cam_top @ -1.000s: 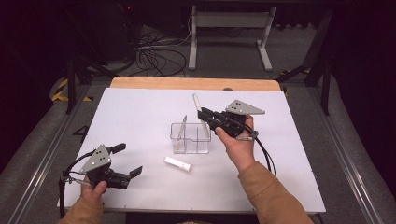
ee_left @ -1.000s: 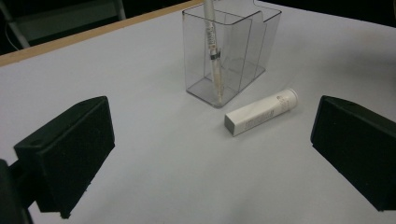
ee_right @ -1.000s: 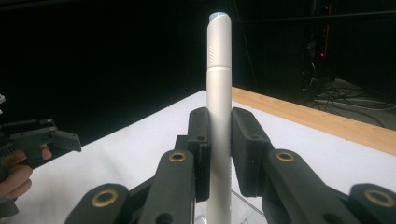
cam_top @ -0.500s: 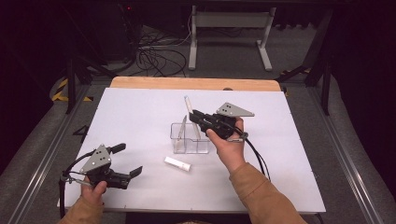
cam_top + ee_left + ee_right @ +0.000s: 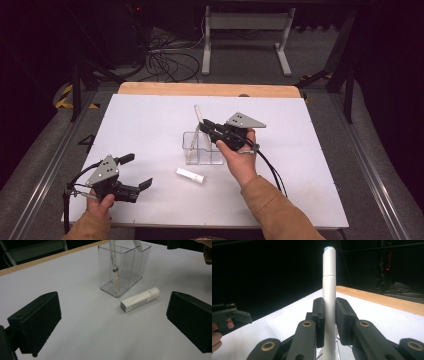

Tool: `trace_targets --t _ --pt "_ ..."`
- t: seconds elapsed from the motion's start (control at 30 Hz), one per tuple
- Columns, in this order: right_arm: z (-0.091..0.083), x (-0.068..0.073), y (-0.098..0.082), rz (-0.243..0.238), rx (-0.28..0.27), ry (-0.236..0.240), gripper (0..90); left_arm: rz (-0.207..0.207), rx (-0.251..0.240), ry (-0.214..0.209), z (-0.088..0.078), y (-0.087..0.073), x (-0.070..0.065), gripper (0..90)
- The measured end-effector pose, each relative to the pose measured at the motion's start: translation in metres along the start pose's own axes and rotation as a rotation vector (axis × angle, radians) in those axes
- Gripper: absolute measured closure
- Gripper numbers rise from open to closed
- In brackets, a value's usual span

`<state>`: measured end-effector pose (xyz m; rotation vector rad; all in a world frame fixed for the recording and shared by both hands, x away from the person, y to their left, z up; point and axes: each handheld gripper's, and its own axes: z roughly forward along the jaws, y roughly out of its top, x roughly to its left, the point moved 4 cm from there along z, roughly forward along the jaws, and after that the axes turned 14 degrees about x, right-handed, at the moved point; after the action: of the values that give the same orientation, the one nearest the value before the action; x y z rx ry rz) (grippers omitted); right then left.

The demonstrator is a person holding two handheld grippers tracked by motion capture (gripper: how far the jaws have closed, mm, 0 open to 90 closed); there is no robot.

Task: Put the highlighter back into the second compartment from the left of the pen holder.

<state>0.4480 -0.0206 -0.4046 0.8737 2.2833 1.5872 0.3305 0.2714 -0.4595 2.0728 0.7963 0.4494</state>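
Your right gripper (image 5: 329,322) pinches a long white plastic pen (image 5: 329,290) above the clear rectangular plastic holder (image 5: 200,148); your left gripper (image 5: 112,322) rests with jaws spread.

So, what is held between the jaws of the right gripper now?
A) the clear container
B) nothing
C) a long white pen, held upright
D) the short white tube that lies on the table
C: in the right gripper view the jaws of the right gripper press on both sides of the upright white pen.
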Motion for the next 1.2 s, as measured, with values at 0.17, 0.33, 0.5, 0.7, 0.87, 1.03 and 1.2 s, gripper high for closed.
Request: trace_targets --t 0.17,0.33,0.5,0.7,0.87,1.03,1.2 --pt "0.002 0.0 -0.003 0.0 0.012 -0.009 79.0 -0.004 -0.001 0.0 0.0 0.0 0.0 0.4" --pt "0.0 -0.002 -0.005 -0.015 0.02 -0.029 72.9 0.0 -0.002 0.004 -0.001 0.0 0.0 0.4" --pt "-0.008 -0.007 -0.007 -0.026 0.004 -0.069 61.4 -0.001 -0.002 0.004 -0.001 0.0 0.0 0.4" --pt "-0.021 -0.005 -0.004 -0.047 -0.008 -0.074 53.7 -0.003 -0.002 0.008 0.0 0.0 0.0 0.4" --pt "-0.03 0.003 -0.004 -0.074 0.002 -0.068 49.8 -0.013 -0.008 0.007 -0.001 0.0 0.0 0.4" --pt "-0.035 0.009 -0.004 -0.088 0.018 -0.044 45.7 -0.01 -0.015 0.013 -0.002 0.0 0.001 0.4" --pt "-0.037 0.015 -0.007 -0.105 0.06 -0.02 43.9 -0.015 -0.016 0.013 -0.002 0.0 0.001 0.4"
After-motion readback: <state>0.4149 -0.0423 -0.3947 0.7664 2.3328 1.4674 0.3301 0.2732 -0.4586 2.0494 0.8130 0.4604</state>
